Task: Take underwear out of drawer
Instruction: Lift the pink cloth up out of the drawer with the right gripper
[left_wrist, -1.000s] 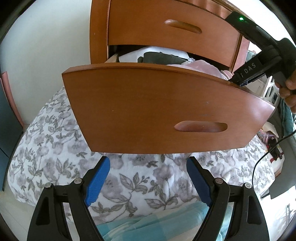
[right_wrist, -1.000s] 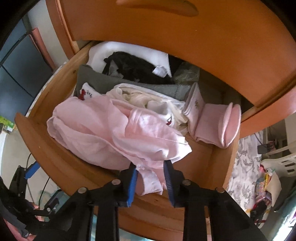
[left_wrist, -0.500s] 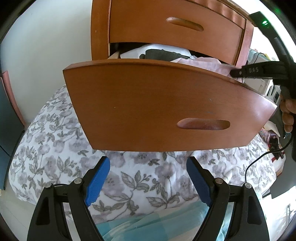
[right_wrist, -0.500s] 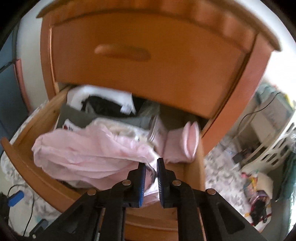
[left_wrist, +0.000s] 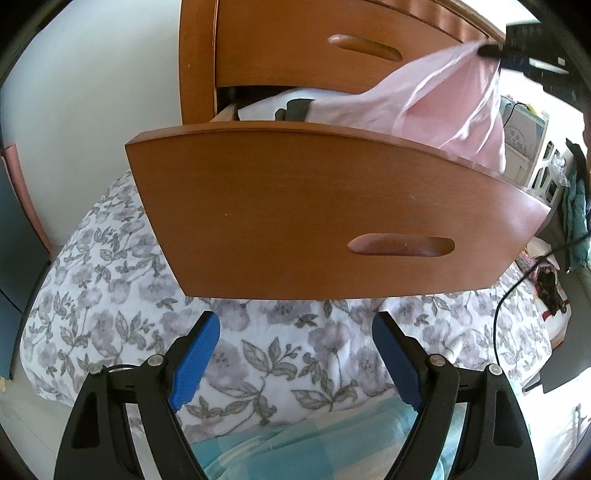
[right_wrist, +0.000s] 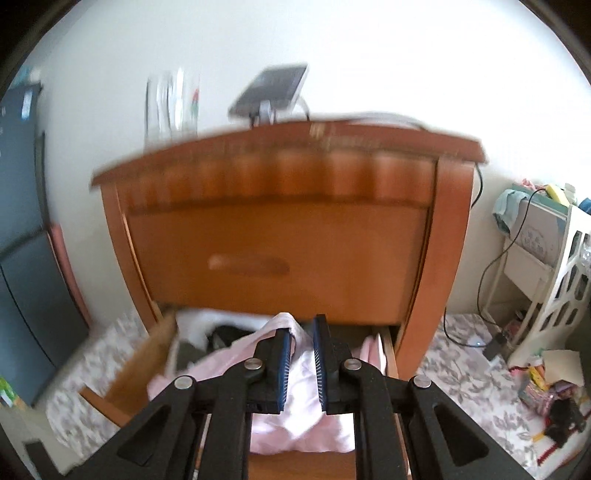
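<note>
My right claw (right_wrist: 300, 341), whose jaws have just been closing, is pinching the pale pink cotton underwear (left_wrist: 424, 107), lifting it half clear of the open brown wooden drawer (left_wrist: 332, 206). I'm judging a straight lift best, clearing the drawer's front edge. My left claw (left_wrist: 295, 354) is hanging agape, empty, below that drawer.

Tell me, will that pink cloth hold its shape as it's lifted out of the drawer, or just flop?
Probably flop: the pink garment hangs stretched and creased from the right gripper, whose jaws pinch one edge. It looks thin and light, almost see-through near the top. Its trailing end may drag over the drawer front.
</note>
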